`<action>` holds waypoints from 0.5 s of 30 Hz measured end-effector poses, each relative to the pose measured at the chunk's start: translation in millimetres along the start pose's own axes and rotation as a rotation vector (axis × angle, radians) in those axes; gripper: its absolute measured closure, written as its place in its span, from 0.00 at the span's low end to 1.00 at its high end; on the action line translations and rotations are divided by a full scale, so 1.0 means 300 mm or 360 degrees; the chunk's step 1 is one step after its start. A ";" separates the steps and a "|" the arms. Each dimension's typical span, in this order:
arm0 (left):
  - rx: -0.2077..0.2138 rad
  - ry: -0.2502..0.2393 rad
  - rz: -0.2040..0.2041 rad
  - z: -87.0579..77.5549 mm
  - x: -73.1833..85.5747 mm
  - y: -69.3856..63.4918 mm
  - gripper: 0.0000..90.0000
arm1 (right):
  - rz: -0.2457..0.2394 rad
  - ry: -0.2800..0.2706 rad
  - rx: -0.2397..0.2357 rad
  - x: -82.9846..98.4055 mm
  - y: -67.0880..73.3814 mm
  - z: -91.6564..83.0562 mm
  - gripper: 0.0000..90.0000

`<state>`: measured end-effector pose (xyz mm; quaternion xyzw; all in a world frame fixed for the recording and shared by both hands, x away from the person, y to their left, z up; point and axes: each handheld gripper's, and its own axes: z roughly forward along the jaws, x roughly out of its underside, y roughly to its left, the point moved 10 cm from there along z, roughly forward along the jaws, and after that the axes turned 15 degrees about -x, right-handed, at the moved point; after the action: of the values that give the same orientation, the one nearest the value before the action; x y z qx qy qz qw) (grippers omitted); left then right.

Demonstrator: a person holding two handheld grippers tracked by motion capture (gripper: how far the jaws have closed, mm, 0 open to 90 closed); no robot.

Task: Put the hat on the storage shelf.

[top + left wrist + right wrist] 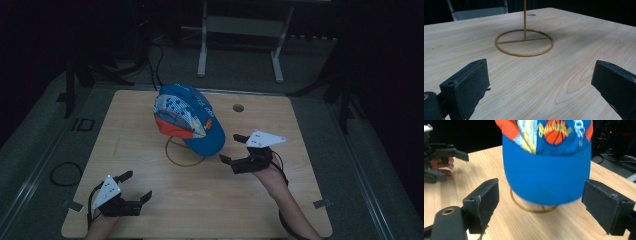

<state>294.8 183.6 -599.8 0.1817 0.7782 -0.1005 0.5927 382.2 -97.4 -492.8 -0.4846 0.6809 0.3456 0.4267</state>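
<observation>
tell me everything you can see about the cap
The cap is a blue baseball-style cap that looks like fabric, with orange and pale patterned panels and an orange basketball emblem with yellow lettering on the front. It hangs on a thin gold wire stand, brim tilted down toward the right gripper, near the middle of the wooden table. Only the stand touches it; both grippers are apart from it.

blue-and-orange patterned cap (192, 117) on gold stand (182, 152).

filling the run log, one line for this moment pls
cap: on gold stand | right tongs: open, facing brim | left tongs: open, apart
</observation>
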 end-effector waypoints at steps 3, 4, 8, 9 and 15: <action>-0.0002 0.0004 -0.0002 0.001 0.002 0.000 0.02 | 0.0016 0.0026 -0.0001 0.049 0.003 -0.010 0.16; -0.0002 0.0004 -0.0003 0.002 0.002 0.000 0.02 | 0.0014 0.0031 -0.0014 0.064 0.005 -0.013 0.16; 0.0000 0.0008 -0.0004 0.002 0.003 0.000 0.02 | 0.0048 0.0045 -0.0013 0.123 0.006 -0.029 0.16; 0.0002 0.0009 -0.0006 0.002 0.004 -0.001 0.02 | 0.0057 0.0047 -0.0018 0.138 0.006 -0.032 0.16; 0.0005 0.0012 -0.0004 0.002 0.005 -0.002 0.02 | 0.0111 0.0070 0.0014 0.228 -0.009 -0.058 0.16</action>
<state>294.7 183.2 -601.4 0.1821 0.7806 -0.1017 0.5892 369.2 -138.5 -548.7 -0.4662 0.7082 0.3464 0.4014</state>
